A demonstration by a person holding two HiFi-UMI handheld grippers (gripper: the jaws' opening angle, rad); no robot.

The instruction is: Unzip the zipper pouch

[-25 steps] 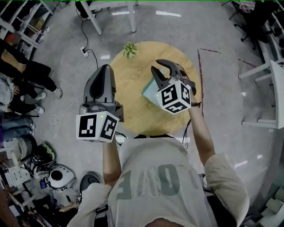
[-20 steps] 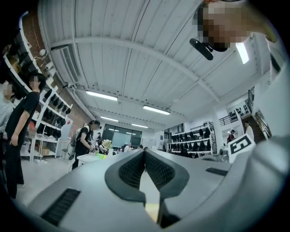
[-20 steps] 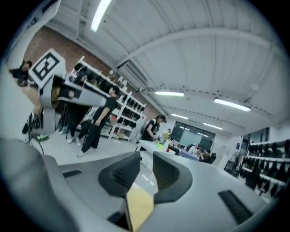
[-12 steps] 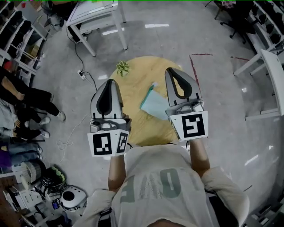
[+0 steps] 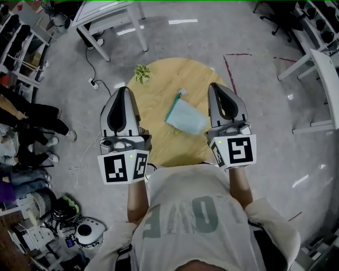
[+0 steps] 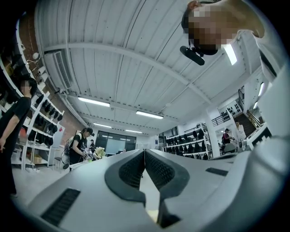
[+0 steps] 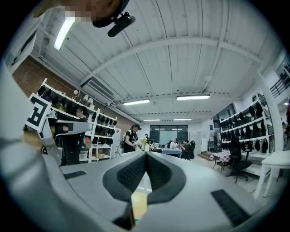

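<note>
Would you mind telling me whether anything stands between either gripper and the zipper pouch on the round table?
Nothing visible does. The zipper pouch lies on the bare table between the left gripper and the right gripper, whose jaws have just closed empty; the small plant stands apart at the far rim.

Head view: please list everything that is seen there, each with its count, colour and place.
table: one, round, light wood, centre
pouch: one, teal, lying on the table
plant: one, small, green, table's far left edge
desk: one, white, on the floor, top left
left tongs: one, grey, shut, empty, left of the pouch
right tongs: one, grey, just closed, empty, right of the pouch
</note>
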